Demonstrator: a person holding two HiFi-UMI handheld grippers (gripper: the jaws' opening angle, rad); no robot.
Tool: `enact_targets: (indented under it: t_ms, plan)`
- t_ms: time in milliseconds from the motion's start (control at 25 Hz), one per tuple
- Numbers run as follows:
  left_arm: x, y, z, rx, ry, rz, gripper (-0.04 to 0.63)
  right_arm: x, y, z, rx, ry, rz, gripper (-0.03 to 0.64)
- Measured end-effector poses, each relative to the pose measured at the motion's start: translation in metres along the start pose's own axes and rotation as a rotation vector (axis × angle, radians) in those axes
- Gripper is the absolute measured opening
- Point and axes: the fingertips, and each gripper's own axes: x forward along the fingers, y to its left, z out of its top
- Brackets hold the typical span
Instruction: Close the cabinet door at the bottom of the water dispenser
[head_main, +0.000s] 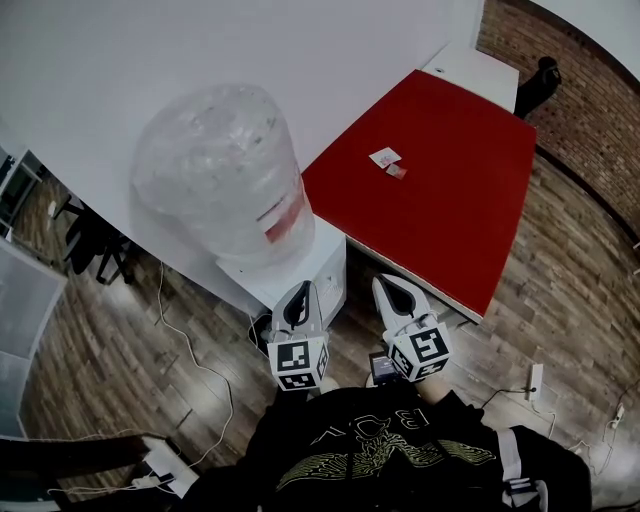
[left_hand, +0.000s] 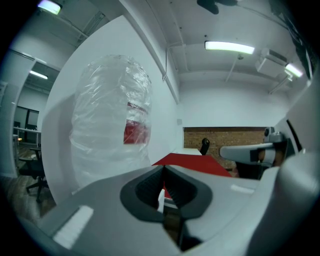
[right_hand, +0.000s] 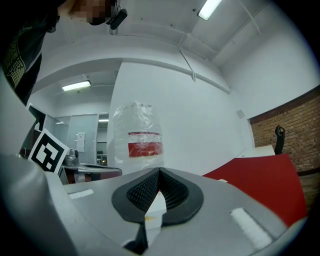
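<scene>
The white water dispenser (head_main: 305, 268) stands against the wall and carries a large plastic-wrapped bottle (head_main: 222, 170) with a red label. Seen from above, its bottom cabinet door is hidden. My left gripper (head_main: 298, 292) is shut and empty, level, with its tips at the dispenser's front top edge. My right gripper (head_main: 386, 287) is beside it, also shut with nothing held, at the gap between dispenser and red table. The bottle (left_hand: 112, 120) fills the left of the left gripper (left_hand: 163, 168) view. In the right gripper (right_hand: 159, 171) view the bottle (right_hand: 137, 140) stands straight ahead.
A red-topped table (head_main: 440, 190) stands right of the dispenser, with a small card (head_main: 385, 157) on it. White cables (head_main: 190, 350) and a power strip (head_main: 534, 380) lie on the wooden floor. A black chair (head_main: 95, 245) is at the left and a brick wall (head_main: 585, 110) at the right.
</scene>
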Motion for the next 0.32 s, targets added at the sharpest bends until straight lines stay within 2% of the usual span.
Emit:
enact_targets:
  t_ms: [320]
  plan:
    - [0.0008, -0.0039, 0.0015, 0.016, -0.004, -0.003, 0.008, 0.0006, -0.0016, 0.0007, -0.006, -0.001, -0.001, -0.002]
